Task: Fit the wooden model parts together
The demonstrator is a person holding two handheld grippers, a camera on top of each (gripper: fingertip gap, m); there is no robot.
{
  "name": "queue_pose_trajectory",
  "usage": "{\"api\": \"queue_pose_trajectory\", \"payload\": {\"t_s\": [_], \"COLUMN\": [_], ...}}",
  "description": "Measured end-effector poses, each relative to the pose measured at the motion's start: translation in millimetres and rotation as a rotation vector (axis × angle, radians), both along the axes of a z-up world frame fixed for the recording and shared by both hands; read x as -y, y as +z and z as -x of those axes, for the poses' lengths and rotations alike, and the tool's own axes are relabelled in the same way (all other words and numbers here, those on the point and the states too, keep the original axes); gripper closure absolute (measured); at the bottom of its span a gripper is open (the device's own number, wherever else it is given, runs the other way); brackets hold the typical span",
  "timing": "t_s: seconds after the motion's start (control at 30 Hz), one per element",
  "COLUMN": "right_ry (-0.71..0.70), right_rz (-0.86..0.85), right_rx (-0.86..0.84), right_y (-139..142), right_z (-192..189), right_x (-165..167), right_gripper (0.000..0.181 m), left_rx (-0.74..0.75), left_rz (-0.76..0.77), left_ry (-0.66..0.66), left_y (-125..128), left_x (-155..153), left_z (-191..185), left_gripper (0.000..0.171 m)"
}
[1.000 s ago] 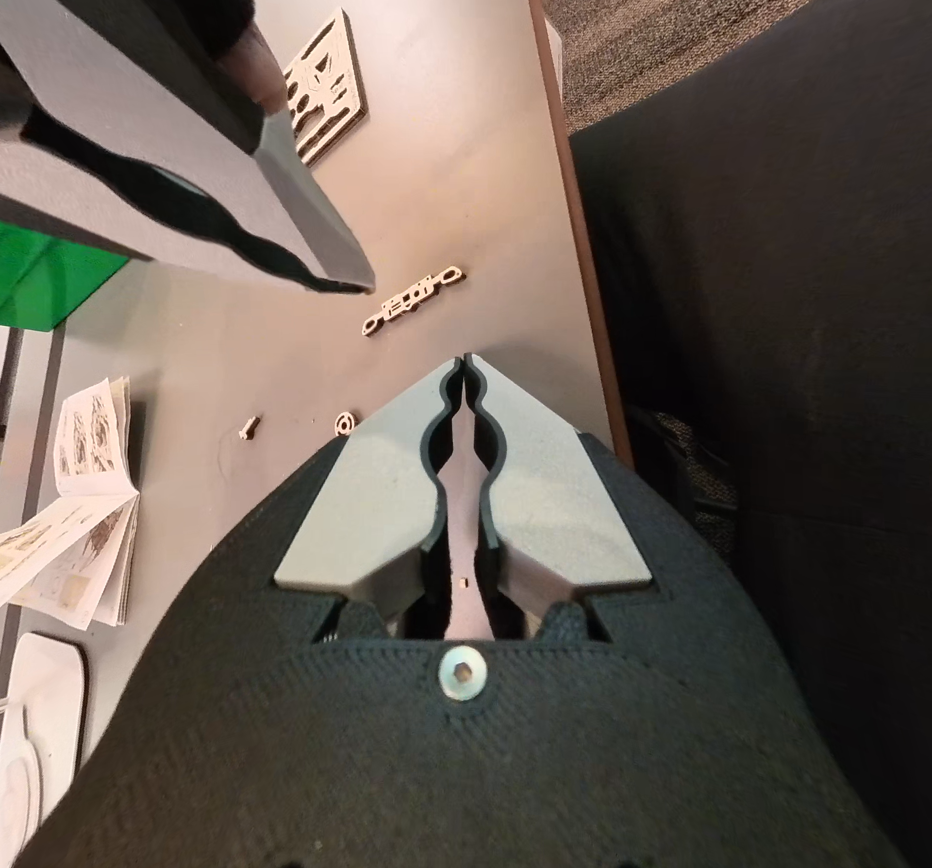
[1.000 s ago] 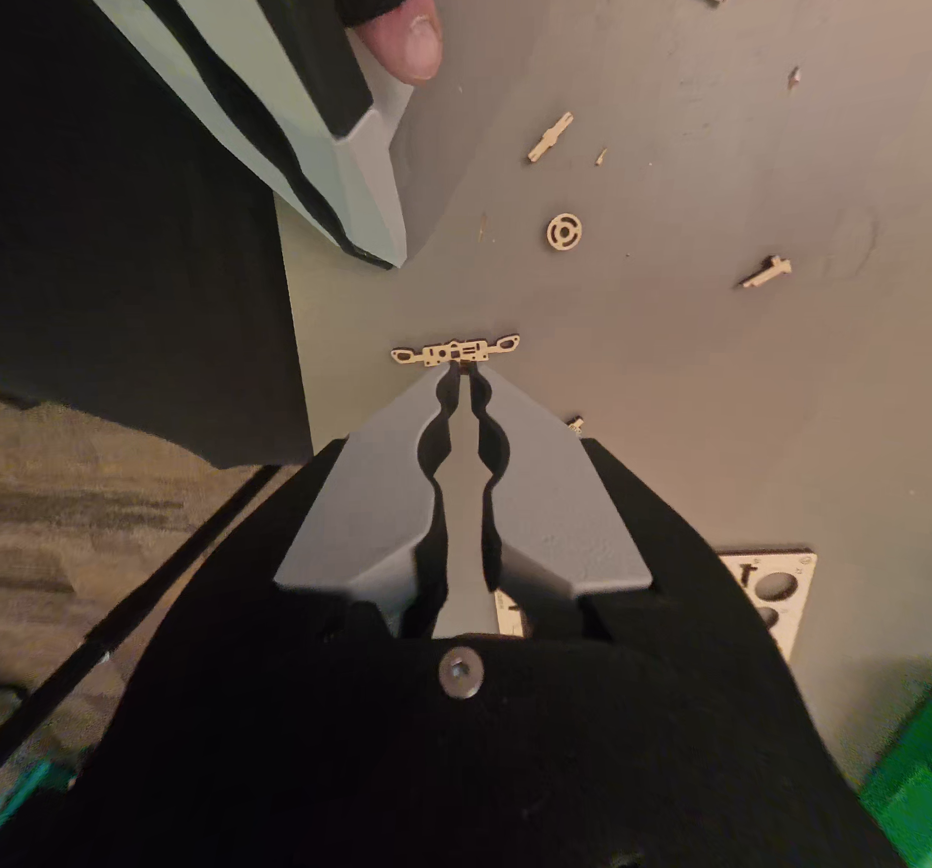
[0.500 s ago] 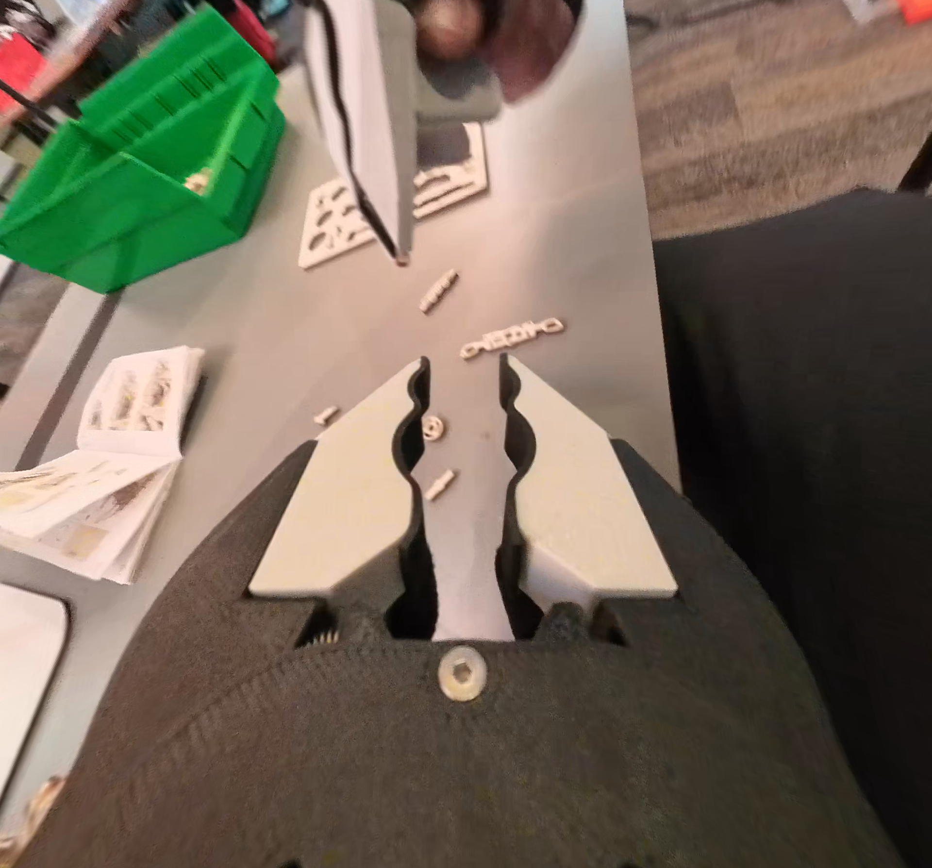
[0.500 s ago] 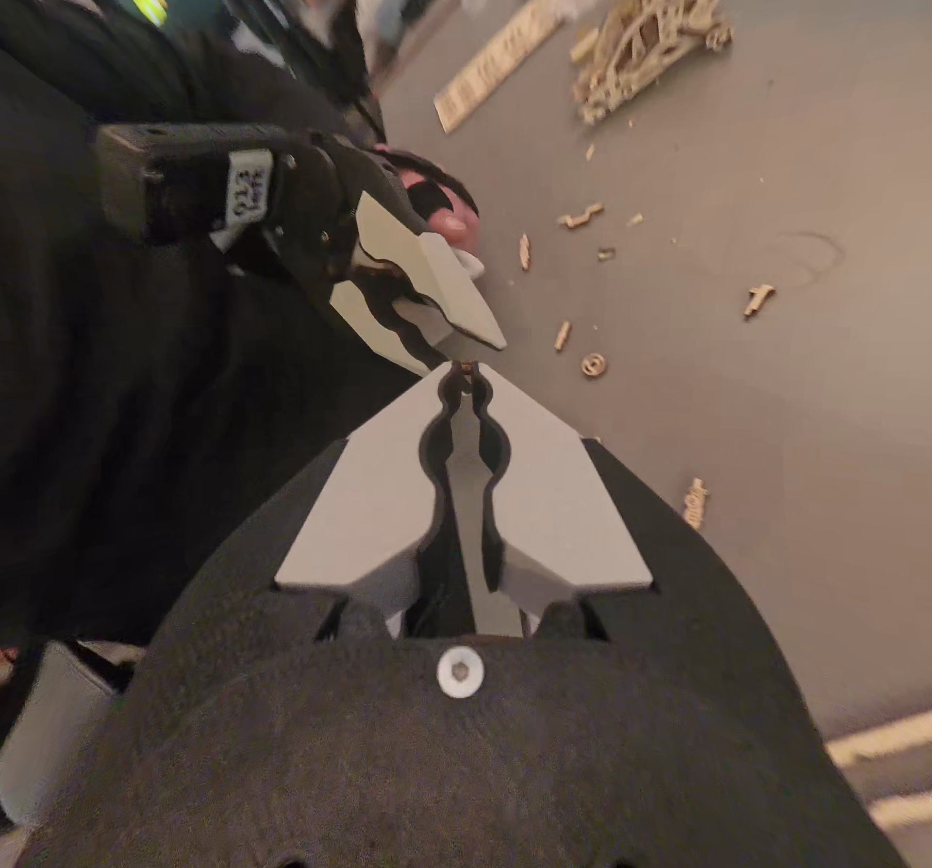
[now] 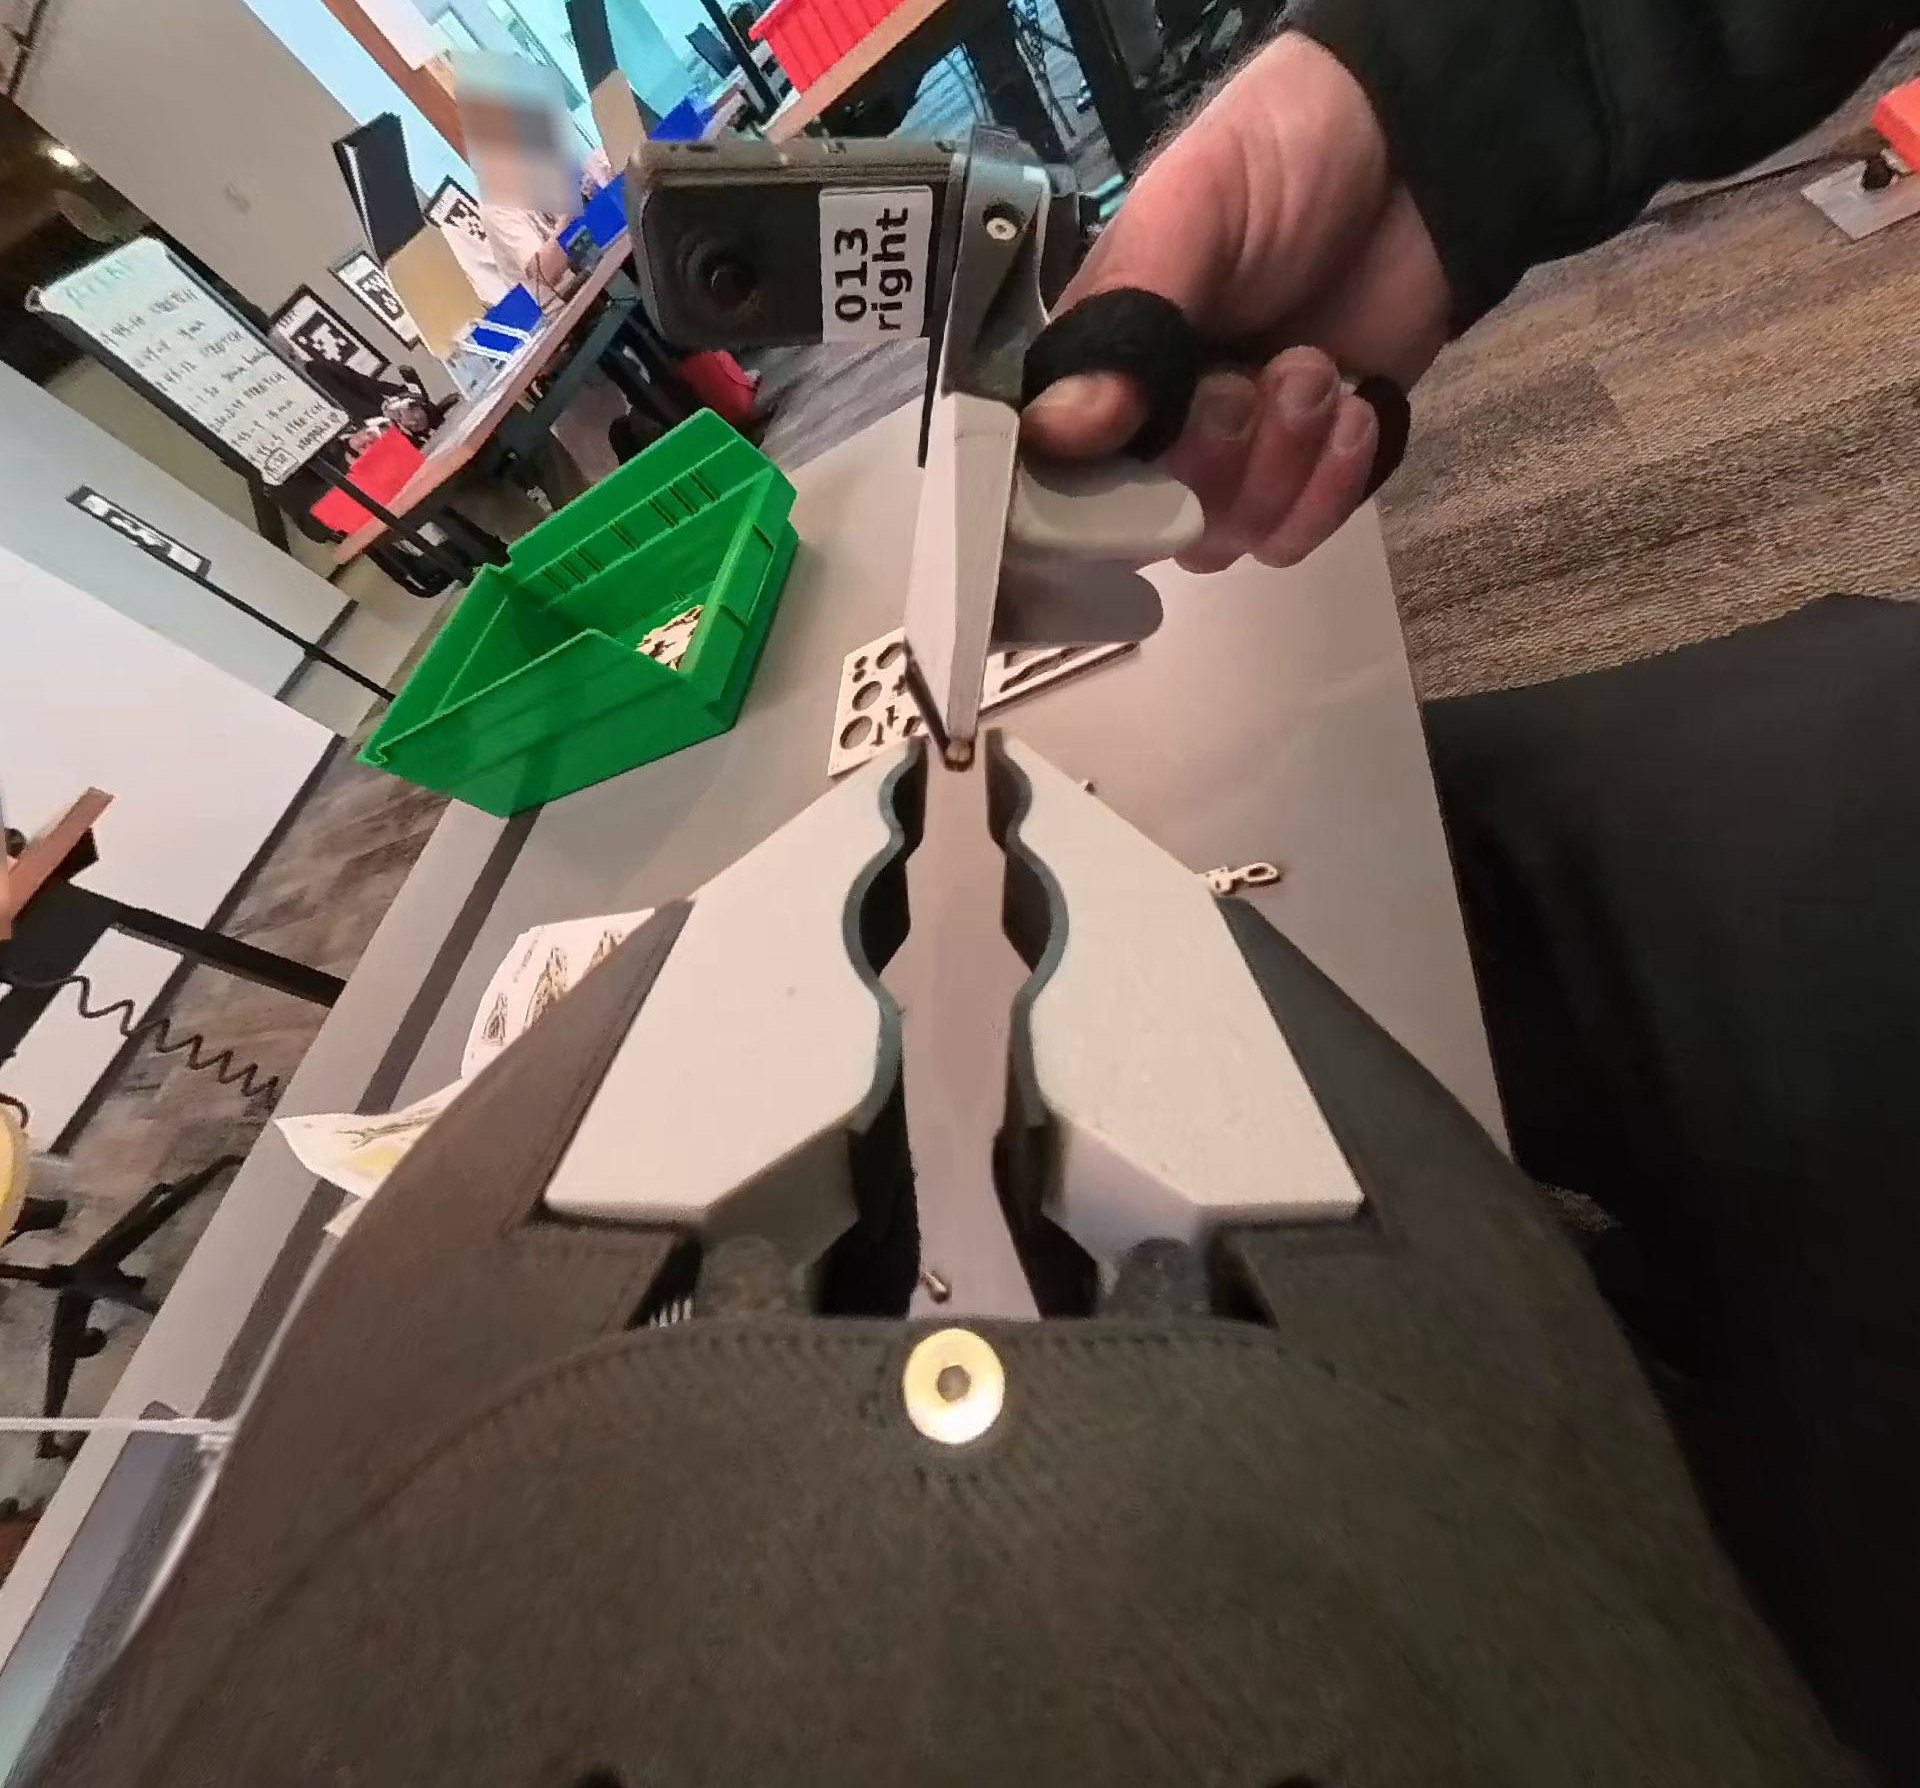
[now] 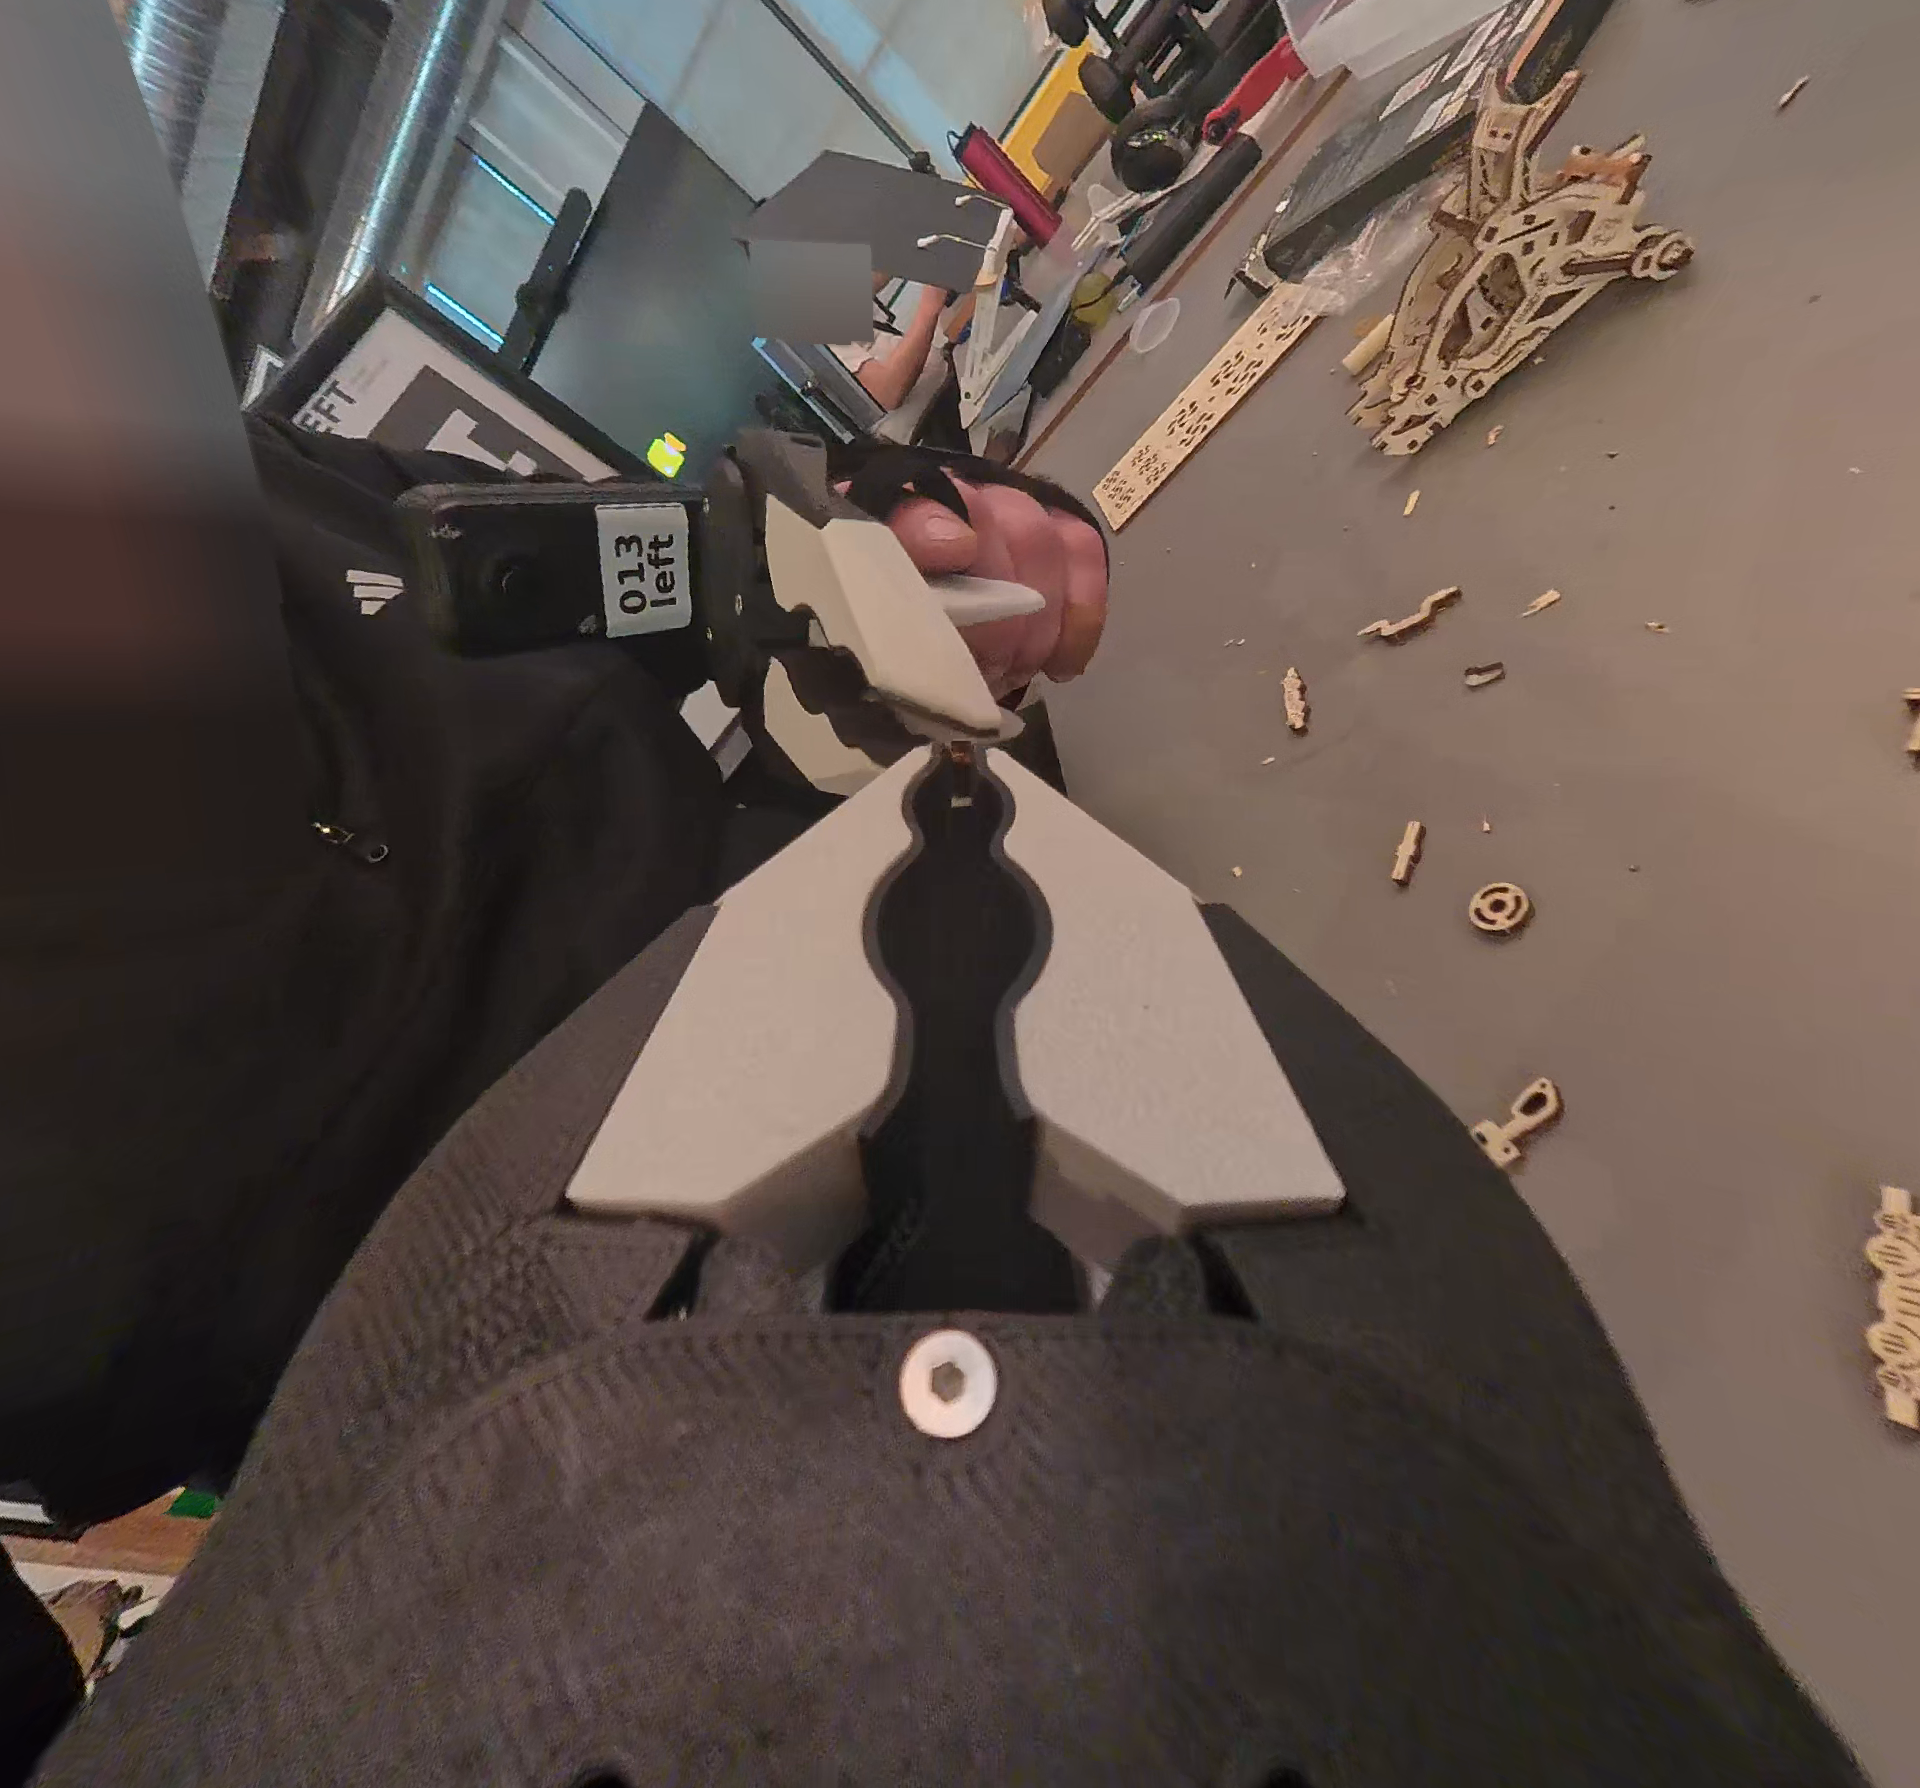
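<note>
both grippers lifted off the table since a second ago and now meet tip to tip in mid-air. right gripper (image 6: 961, 782) pinches a tiny wooden piece (image 6: 958, 754) at its tips; left gripper (image 5: 956, 767) slightly parted around it, fingertips not closed. green bin (image 5: 582, 658) at left centre holds wooden bits. white labels on both camera bodies. wooden model (image 6: 1496, 273) upper right, loose parts scattered on grey table (image 6: 1662, 699). booklet (image 5: 540, 980) lower left.

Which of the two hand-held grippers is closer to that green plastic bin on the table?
The right hand-held gripper: the green plastic bin sits just beside its tips, across the table from the left hand-held gripper, whose tips meet it.
</note>
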State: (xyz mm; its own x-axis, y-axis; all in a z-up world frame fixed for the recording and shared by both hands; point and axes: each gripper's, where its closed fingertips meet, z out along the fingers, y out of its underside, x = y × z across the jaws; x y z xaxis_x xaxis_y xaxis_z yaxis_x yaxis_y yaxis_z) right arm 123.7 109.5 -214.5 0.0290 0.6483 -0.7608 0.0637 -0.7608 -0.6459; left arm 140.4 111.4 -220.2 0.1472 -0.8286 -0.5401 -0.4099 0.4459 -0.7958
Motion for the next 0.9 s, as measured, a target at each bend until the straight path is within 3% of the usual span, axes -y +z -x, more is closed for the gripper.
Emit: {"api": "queue_pose_trajectory", "payload": {"t_s": [0.4, 0.63, 0.9], "right_ry": [-0.032, -0.083, -0.199], "right_rz": [0.023, 0.005, -0.051], "right_rx": [-0.067, -0.081, -0.069], "right_y": [10.4, 8.9, 5.4], "right_z": [0.4, -7.7, -28.6], "right_x": [6.1, 4.9, -3.3], "right_gripper": [0.171, 0.181, 0.181], "left_rx": [0.019, 0.017, -0.037], "left_rz": [-0.004, 0.002, 0.102], "left_ry": [-0.003, -0.007, 0.103], "left_y": [6.2, 5.3, -6.3], "left_x": [3.8, 6.7, -14.7], "left_z": [0.5, 0.1, 29.1], "left_gripper": [0.168, 0.170, 0.168]}}
